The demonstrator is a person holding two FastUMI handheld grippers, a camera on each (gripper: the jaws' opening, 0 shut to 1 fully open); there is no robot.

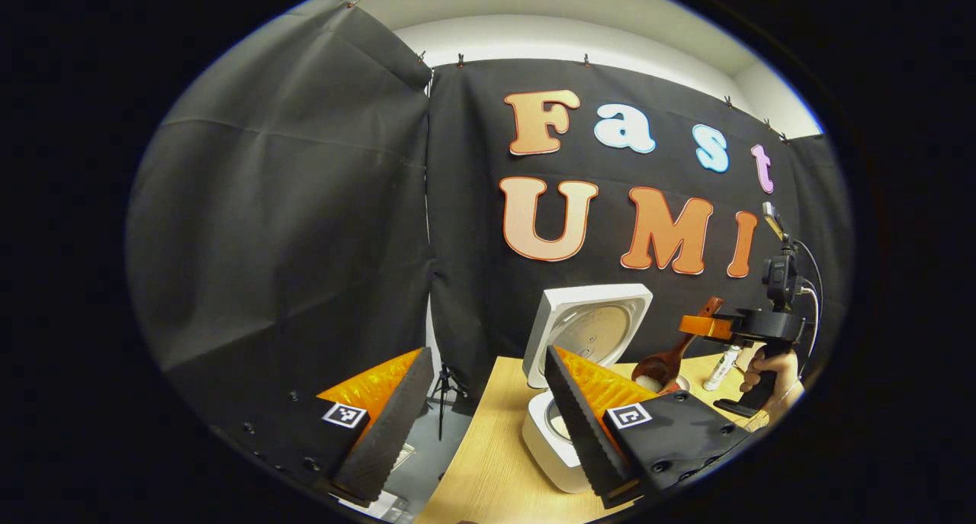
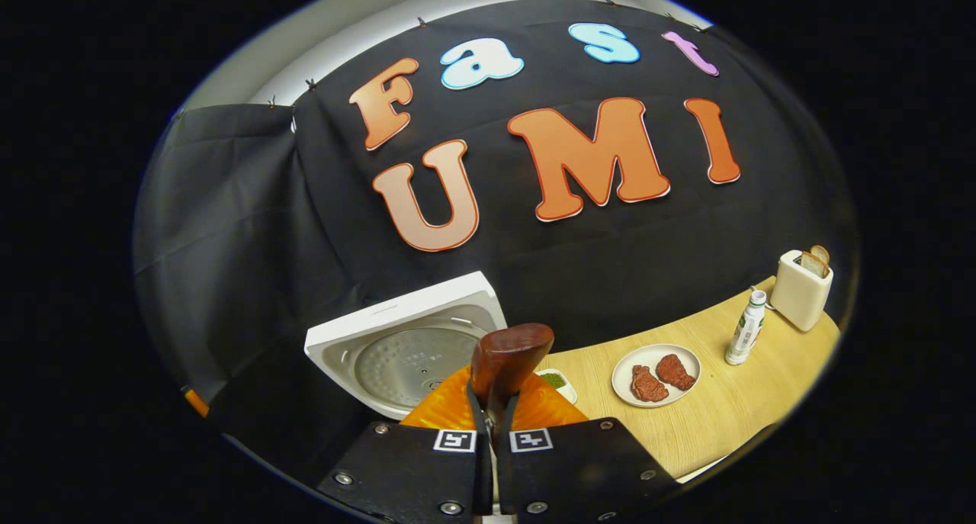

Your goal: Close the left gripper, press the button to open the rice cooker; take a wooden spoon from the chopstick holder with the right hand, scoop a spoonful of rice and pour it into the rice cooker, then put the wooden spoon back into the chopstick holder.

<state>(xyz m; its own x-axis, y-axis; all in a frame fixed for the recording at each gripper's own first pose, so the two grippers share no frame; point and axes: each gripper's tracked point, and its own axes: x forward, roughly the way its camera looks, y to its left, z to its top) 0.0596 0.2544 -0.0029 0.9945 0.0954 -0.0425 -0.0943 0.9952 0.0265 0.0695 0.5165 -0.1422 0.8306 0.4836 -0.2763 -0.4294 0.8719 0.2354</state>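
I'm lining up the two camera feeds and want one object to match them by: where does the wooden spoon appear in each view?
Left gripper view: the wooden spoon is right of centre, tilted, its bowl low beside the open rice cooker lid.
Right gripper view: its handle end stands bottom centre, clamped in the right hand-held gripper.
Shared landmark: the raised white lid.

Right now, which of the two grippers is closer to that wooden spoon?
Right. The right gripper is shut on the wooden spoon handle, holding it. The left gripper is open, apart from the spoon, in front of the open rice cooker.
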